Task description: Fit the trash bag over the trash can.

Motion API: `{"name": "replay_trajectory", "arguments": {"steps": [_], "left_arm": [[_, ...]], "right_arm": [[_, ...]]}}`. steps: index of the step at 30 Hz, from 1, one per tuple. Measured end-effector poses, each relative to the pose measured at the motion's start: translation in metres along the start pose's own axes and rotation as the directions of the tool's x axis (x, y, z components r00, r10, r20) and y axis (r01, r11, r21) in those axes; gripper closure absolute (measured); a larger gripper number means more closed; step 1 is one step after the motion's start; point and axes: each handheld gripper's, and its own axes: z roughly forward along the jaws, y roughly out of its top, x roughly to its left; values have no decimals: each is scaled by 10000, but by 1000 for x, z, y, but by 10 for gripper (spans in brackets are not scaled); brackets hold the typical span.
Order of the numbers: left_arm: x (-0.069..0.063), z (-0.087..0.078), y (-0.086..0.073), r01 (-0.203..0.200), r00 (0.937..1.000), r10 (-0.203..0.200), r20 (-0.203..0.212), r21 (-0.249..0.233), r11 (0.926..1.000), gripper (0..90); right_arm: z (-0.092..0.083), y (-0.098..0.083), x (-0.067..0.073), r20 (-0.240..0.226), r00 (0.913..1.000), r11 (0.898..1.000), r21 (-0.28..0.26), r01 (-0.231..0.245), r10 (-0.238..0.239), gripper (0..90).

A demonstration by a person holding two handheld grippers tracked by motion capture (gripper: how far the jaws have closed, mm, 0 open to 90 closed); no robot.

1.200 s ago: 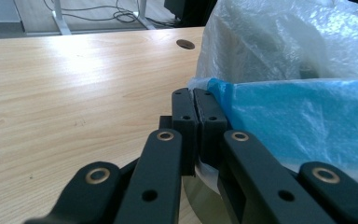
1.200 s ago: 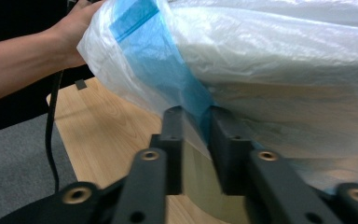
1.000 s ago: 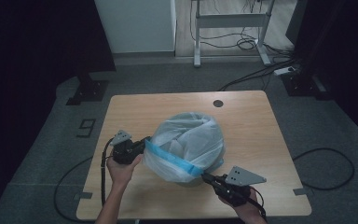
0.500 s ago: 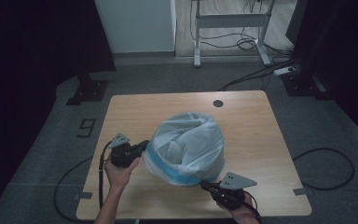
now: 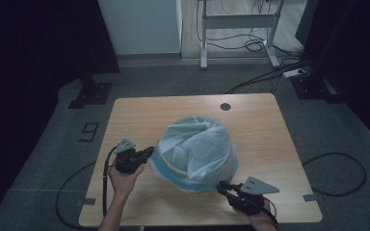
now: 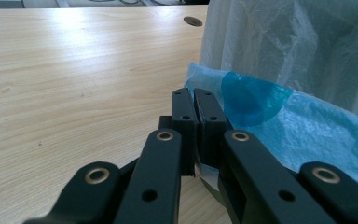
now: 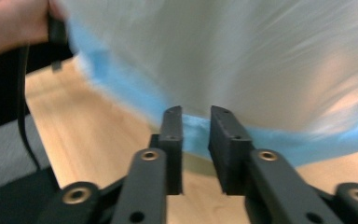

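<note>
A translucent white bag (image 5: 195,149) with a blue hem (image 5: 173,174) bulges in the middle of the wooden table (image 5: 144,115). My left gripper (image 5: 149,151) is at the bag's left side. In the left gripper view its jaws (image 6: 196,100) are pressed together at the edge of the blue hem (image 6: 307,130), with a sliver of film pinched low between them. My right gripper (image 5: 220,185) is at the bag's front right edge. Its jaws have just been opening: the right gripper (image 7: 196,119) shows a gap, with the blue hem (image 7: 121,88) lying across it and the pads apart from it.
A round cable hole (image 5: 225,106) sits near the table's far edge. Beyond the table stand a white desk frame (image 5: 204,43) and loose floor cables (image 5: 265,72). The hand holding the left gripper (image 7: 14,23) shows at the top left of the right gripper view.
The right gripper has sunk toward the table and slid a little left, and its jaws have parted. The hem stretched toward it has slackened. The left gripper has stayed put.
</note>
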Motion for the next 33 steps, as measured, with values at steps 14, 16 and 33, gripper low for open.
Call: {"name": "replay_trajectory", "arguments": {"steps": [14, 16, 33], "left_arm": [[-1, 2, 1, -1, 10000, 1, 38, -13, 10000, 871], [-1, 2, 1, 6, 10000, -6, 45, -33, 10000, 871], [-3, 9, 0, -42, 9999, 46, -134, 295, 9996, 877]], "right_arm": [[-19, 52, -51, 347, 9994, 9934, -1146, 31, 9, 408], [-13, 54, -57, -58, 9999, 9944, -1049, 80, -87, 402], [4, 40, -67, -956, 9954, 9906, -1367, -80, -51, 892]]}}
